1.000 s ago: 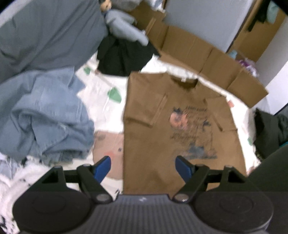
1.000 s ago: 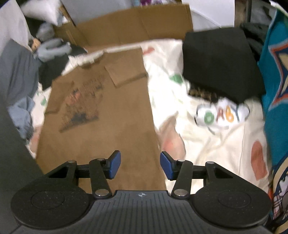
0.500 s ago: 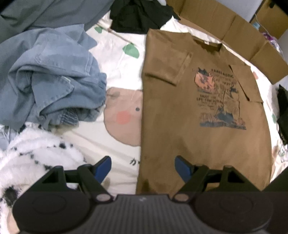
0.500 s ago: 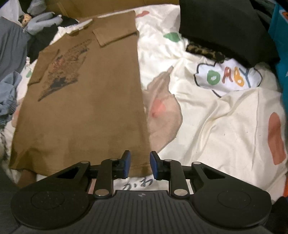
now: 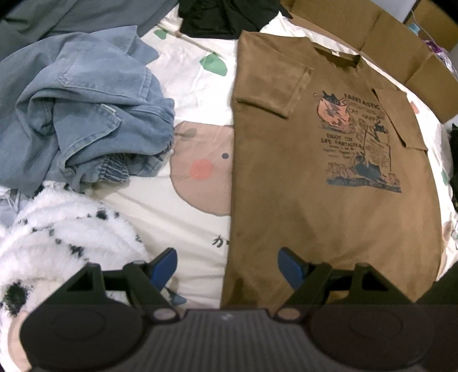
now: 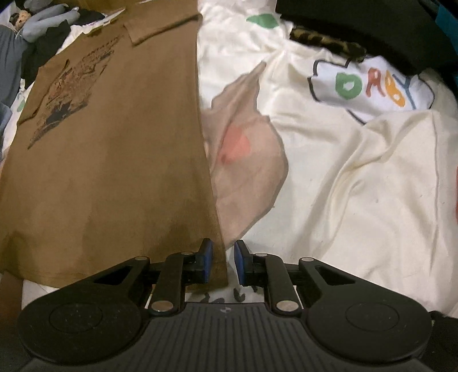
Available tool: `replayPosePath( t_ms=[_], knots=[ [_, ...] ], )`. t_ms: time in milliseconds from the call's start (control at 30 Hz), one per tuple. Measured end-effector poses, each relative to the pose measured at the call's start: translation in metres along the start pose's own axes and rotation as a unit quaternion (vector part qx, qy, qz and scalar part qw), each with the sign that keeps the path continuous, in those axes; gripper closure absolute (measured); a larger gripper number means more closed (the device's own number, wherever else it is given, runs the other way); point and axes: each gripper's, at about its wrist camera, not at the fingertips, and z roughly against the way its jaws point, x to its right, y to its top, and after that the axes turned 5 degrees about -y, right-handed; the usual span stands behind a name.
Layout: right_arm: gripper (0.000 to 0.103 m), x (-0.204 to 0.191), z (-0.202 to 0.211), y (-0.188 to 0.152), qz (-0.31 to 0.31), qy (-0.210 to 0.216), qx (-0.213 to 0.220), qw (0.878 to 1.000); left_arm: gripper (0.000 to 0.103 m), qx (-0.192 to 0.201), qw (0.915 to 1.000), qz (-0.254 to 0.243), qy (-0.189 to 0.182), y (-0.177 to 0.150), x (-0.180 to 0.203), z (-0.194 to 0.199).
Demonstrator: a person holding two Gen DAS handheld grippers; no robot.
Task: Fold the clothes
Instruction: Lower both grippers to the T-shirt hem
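A brown T-shirt [image 5: 309, 177] lies flat, print side up, on a cream bedsheet [image 5: 189, 71] with cartoon patterns. Its long axis runs from near to far: the hem is at the near edge and the collar at the far end, by a row of cardboard boxes [image 5: 380, 25]. Both short sleeves are folded in over the chest.

The left gripper [image 5: 227, 264] points steeply down over the shirt's near-left hem corner, its blue fingers [image 5: 164, 264] wide apart, one over the sheet and one over the fabric, gripping nothing.

The right gripper [image 6: 223, 263] also points steeply down at the near-right hem corner. Its fingers [image 6: 206, 261] are closing, with the shirt's right edge between them, and a small gap remains.

To the left lie crumpled blue jeans [image 5: 77, 114] and a fluffy white spotted garment [image 5: 57, 231].
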Motion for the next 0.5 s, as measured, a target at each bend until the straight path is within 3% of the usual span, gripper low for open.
replayPosePath(
  t_ms=[500],
  knots=[
    [0.080,-0.001,-0.007,-0.010,-0.031,0.003,-0.007,1.000,0.023,-0.002,0.9999,0.014,-0.001,-0.014,-0.001,-0.007]
  ],
)
